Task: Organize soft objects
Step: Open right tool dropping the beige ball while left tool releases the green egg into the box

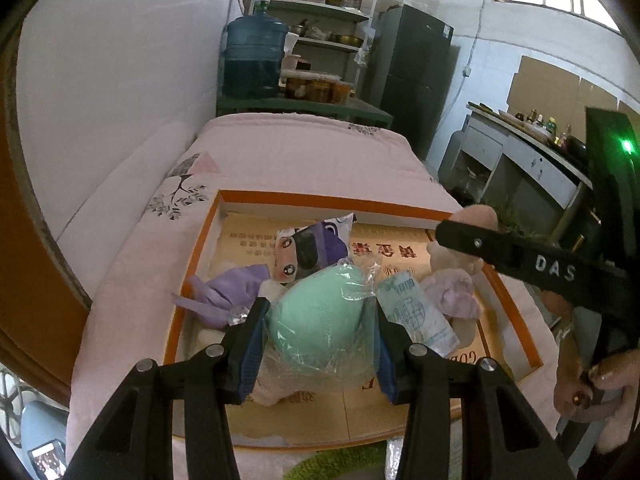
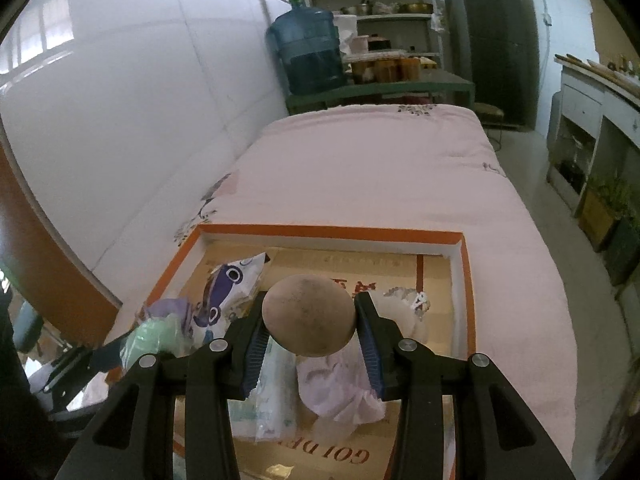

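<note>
My left tool (image 1: 320, 320) is clamped on the mint-green wrapped cushion (image 1: 320, 316), low over the near part of the orange-rimmed box (image 1: 332, 201) on the bed. My right tool (image 2: 309, 322) grips the plush doll (image 2: 308, 314) by its round head, its lilac dress hanging below, over the box's right half. I'd lower each into a bare patch, clear of the printed pouch (image 1: 310, 250) at the far left, and release gently so nothing rolls.

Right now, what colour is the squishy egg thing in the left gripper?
Mint green, wrapped in clear plastic. The left wrist view shows it best.
</note>
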{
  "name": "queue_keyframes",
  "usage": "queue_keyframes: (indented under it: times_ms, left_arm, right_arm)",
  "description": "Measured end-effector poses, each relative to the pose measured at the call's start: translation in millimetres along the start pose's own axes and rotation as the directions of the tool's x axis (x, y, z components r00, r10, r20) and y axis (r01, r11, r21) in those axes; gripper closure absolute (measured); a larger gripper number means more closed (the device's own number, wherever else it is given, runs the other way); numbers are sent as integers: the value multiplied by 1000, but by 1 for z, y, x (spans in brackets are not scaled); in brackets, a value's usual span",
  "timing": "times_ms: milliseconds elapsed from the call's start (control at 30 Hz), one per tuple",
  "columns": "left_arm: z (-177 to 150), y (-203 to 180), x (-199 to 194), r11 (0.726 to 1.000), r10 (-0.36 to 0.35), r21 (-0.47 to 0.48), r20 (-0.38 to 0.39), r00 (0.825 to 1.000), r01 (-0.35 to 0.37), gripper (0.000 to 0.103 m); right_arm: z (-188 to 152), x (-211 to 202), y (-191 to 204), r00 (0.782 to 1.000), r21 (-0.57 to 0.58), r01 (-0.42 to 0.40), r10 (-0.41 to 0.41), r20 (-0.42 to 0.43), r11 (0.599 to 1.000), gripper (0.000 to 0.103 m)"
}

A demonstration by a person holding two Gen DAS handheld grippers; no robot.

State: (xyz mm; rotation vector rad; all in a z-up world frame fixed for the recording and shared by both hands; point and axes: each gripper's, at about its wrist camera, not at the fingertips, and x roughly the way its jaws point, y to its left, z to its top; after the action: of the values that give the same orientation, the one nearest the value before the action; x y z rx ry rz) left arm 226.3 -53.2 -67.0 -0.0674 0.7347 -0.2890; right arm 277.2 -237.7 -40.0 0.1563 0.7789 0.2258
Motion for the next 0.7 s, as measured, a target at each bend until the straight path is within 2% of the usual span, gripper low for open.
queue_keyframes:
  times_ms: [367,700]
  left_arm:
    - [-9,-11,9,999,-34,36,-35,999,35,56]
    - [-10,-8,11,998,-66,13,-34,997,67,56]
  right_arm:
    - [11,41,9,997,-37,-1,-2,-72,999,60]
    - [6,74,13,990,-59,19,-27,-139,998,60]
